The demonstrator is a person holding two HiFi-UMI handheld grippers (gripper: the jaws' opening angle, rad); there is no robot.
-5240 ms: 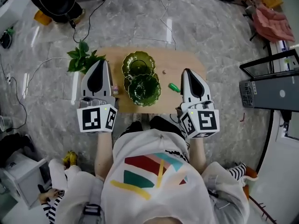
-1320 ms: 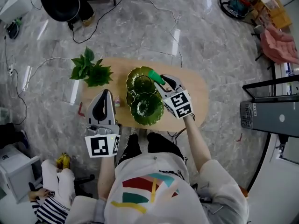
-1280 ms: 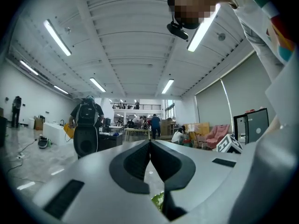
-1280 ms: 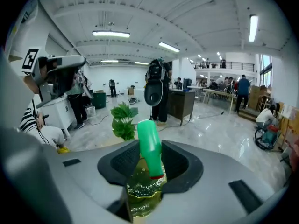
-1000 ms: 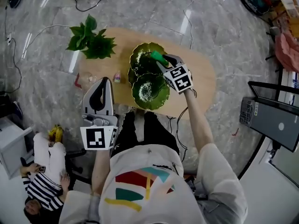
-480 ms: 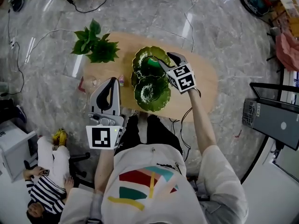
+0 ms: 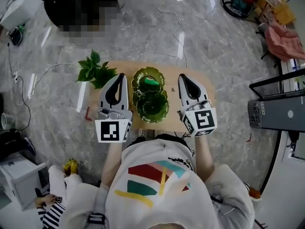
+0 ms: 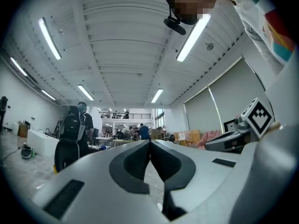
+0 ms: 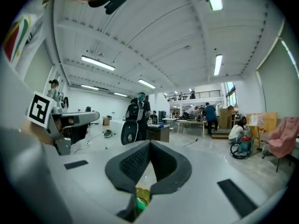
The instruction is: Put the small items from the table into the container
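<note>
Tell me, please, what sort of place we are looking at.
Probably a large open workshop or lab hall: long ceiling strip lights, a mezzanine balcony above people at work tables, and cables trailing over the polished stone floor.

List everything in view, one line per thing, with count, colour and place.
table: one, light wood, middle of the grey floor
far dish: one, green, mid-table
near dish: one, green, overlapping the far dish's near edge
small item: one, bright green, inside the far dish
plant: one, green, table's far left corner
pink cloth: one, pink, floor at top right
left gripper: one, white and black, shut and empty, over the table's left side
right gripper: one, white and black, shut and empty, over the table's right side
</note>
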